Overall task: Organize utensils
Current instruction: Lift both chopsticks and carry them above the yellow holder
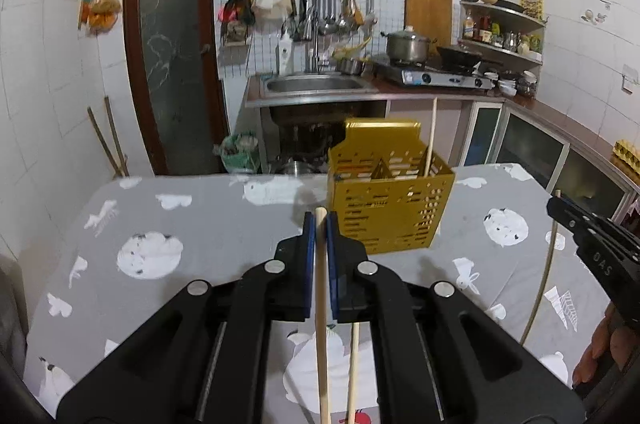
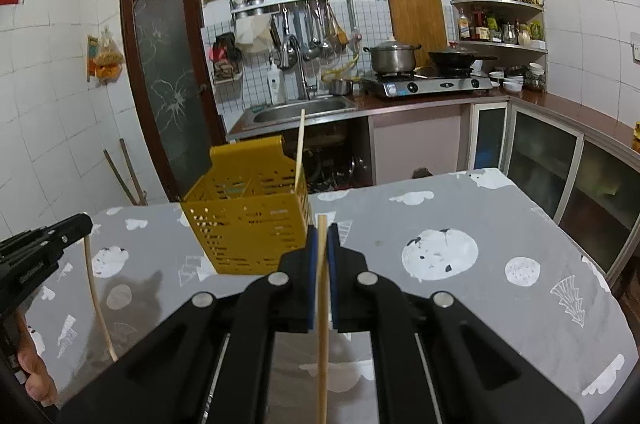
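Left hand-held gripper (image 1: 320, 220) clenched on a pale wooden chopstick (image 1: 321, 324), blue pads (image 1: 309, 256) pressing it from both sides, stick running down between the jaws toward the camera, tip poking just past the pads. Second chopstick (image 1: 352, 372) lying on the grey patterned worktop (image 1: 208, 224) below, just beside the held one. Right hand-held gripper (image 2: 322, 224) likewise clamped on its own chopstick (image 2: 322, 324), raised above the worktop. Yellow perforated utensil holder (image 1: 390, 208) standing upright near the far edge, one chopstick (image 1: 431, 136) upright in its right-hand compartment, leaning against the wall. Kitchen sink (image 2: 304, 110) and stove (image 2: 432, 84) well behind.
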{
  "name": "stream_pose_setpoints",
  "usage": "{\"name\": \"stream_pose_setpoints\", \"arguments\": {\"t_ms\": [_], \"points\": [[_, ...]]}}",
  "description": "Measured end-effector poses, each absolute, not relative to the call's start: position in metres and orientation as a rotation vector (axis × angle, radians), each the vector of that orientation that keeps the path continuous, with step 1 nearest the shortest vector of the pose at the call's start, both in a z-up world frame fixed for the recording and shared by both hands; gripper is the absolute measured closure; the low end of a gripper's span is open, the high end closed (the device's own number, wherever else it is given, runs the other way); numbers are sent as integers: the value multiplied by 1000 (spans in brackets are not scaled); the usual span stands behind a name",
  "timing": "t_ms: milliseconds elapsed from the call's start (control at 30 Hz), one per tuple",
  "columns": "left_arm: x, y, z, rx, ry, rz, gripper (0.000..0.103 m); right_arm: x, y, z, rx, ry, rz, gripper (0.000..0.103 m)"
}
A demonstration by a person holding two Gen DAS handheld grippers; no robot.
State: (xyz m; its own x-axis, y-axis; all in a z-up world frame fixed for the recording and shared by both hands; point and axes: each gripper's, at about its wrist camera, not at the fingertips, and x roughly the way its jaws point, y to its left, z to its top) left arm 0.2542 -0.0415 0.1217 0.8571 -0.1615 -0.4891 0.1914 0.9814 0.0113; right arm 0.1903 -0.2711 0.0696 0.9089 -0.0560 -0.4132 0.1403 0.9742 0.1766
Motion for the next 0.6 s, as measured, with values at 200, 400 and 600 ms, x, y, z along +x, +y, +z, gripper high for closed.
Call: {"name": "stream_pose_setpoints", "arguments": {"t_ms": [200, 400, 600], "points": [[247, -61, 151, 86, 443, -220, 99, 197, -276, 89, 214, 381, -87, 98], [287, -70, 184, 39, 445, -234, 99, 218, -282, 123, 207, 335, -80, 98], [328, -79, 227, -9, 391, -234, 99, 249, -292, 164, 221, 277, -71, 98]]}}
